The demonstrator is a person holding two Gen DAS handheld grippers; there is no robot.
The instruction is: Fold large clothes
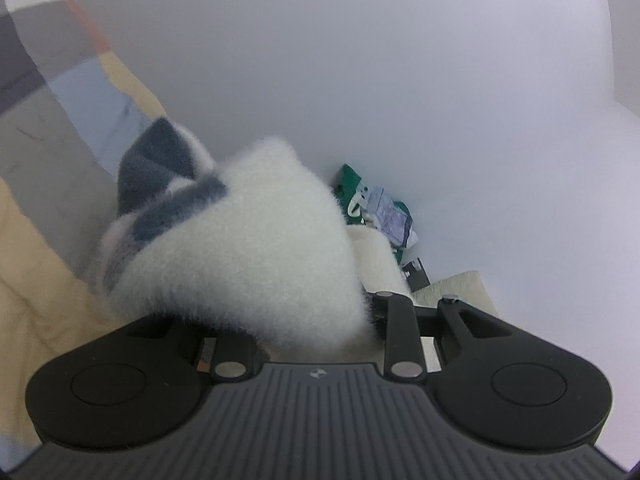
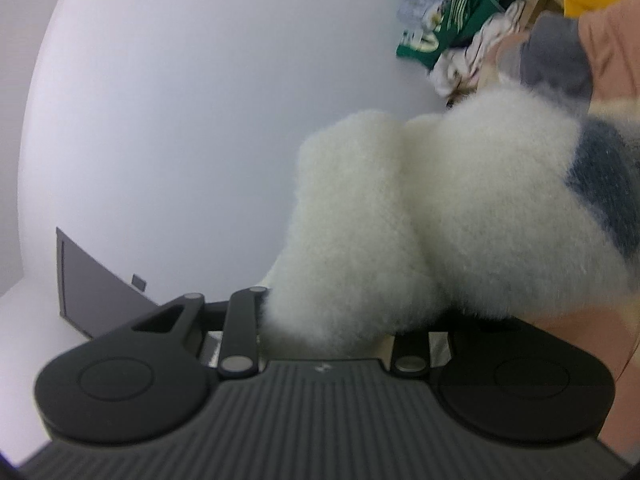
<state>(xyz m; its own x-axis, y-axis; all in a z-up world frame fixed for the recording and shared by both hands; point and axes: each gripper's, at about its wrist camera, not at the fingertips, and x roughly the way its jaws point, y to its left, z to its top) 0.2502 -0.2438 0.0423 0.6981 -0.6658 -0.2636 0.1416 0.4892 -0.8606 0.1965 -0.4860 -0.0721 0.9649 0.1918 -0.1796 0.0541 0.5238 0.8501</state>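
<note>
Fluffy white garment (image 1: 248, 248) bunched in left gripper (image 1: 312, 320); right gripper (image 2: 340, 320) likewise clamps it.

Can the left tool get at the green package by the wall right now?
Probably not. The left tool is shut on the fluffy white garment, which bunches up between it and the green package. It would likely have to let go of the garment first.
</note>
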